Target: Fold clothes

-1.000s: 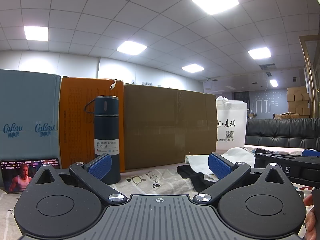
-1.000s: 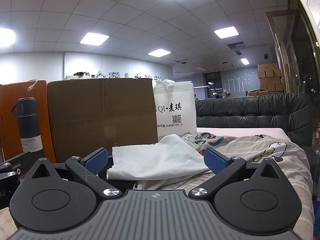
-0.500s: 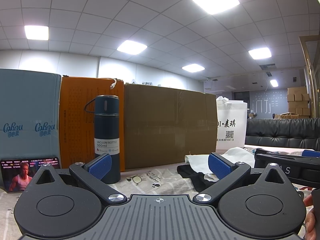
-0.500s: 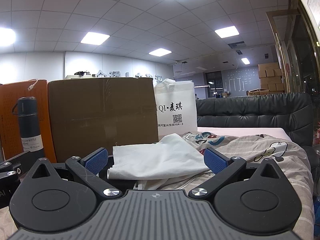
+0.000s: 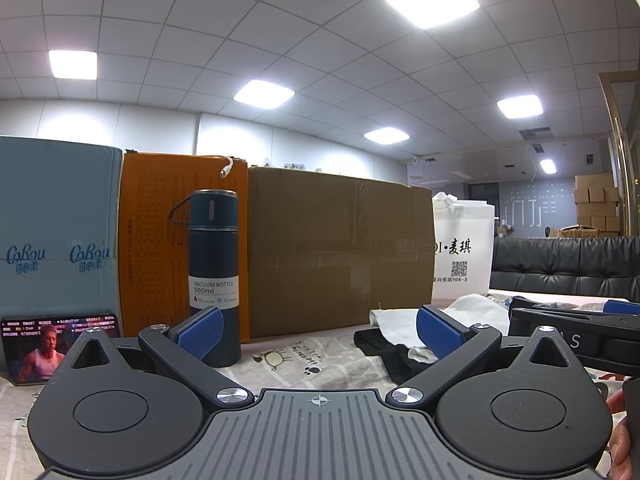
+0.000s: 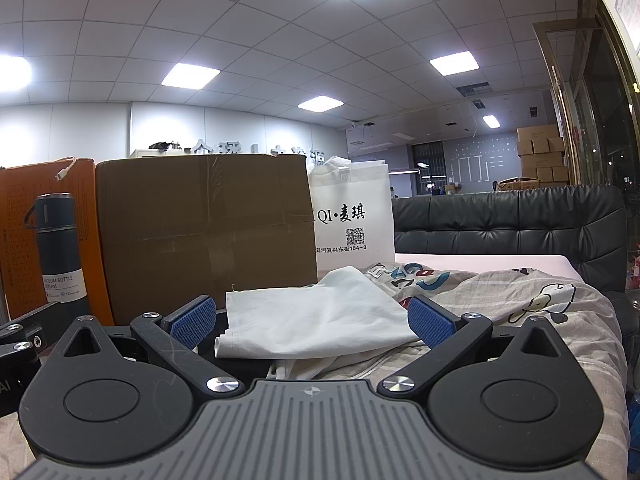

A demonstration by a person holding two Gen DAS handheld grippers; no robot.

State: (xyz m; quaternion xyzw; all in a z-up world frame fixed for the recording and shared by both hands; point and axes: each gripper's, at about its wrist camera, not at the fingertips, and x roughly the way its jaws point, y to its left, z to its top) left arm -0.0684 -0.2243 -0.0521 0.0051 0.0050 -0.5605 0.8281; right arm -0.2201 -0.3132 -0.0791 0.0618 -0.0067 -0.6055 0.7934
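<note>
A folded white garment (image 6: 316,316) lies on the patterned bed sheet (image 6: 520,304), on top of a black garment whose edge shows in the left wrist view (image 5: 384,344). The white garment also shows in the left wrist view (image 5: 468,312). My right gripper (image 6: 312,318) is open and empty, low over the sheet, with the white garment just beyond its blue pads. My left gripper (image 5: 318,330) is open and empty, to the left of the clothes. The right gripper's body shows at the right of the left wrist view (image 5: 576,336).
A brown cardboard box (image 5: 340,248), an orange box (image 5: 160,248) and a light blue box (image 5: 56,240) stand along the back. A dark vacuum bottle (image 5: 214,272) stands before them, a phone (image 5: 60,344) leans at left. A white bag (image 6: 352,220) and black sofa (image 6: 508,236) lie behind.
</note>
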